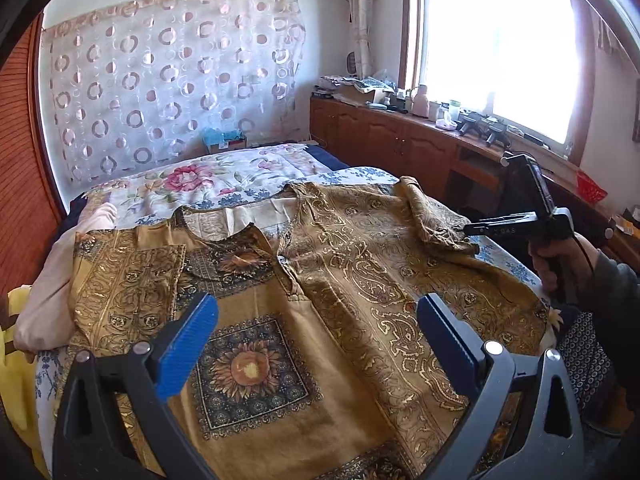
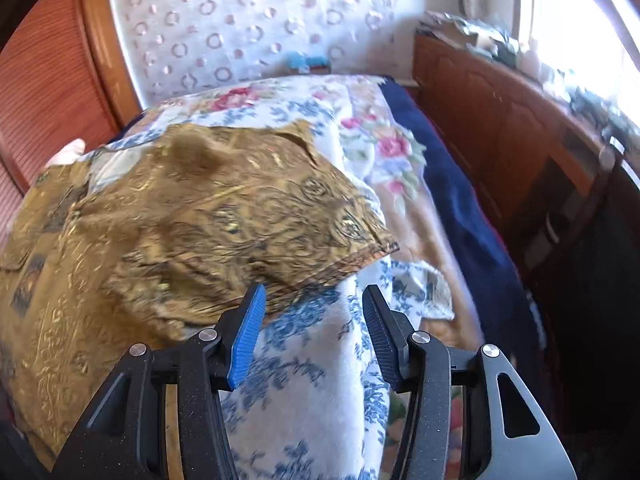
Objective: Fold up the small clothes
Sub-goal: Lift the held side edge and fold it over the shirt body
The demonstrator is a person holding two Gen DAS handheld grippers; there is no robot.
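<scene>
A mustard-gold shirt (image 1: 360, 248) with paisley and sunflower prints lies spread on the bed, its left sleeve folded in over the body. My left gripper (image 1: 318, 304) hovers open above the shirt's front, with nothing between its blue pads. At the right, a hand holds my right gripper (image 1: 471, 230), its tips beside the crumpled right sleeve (image 1: 432, 216). In the right wrist view the right gripper (image 2: 314, 320) stands open over the blue-flowered sheet. The sleeve's hem (image 2: 360, 256) lies just ahead of its left finger (image 2: 250, 332), apart from the pads.
The bed carries a floral sheet (image 1: 192, 184), with a pale pink cloth (image 1: 60, 280) bunched at the left edge. A navy blanket (image 2: 460, 208) runs down the right side. Next to it stands a wooden cabinet (image 1: 400, 136) with clutter on top, under the window.
</scene>
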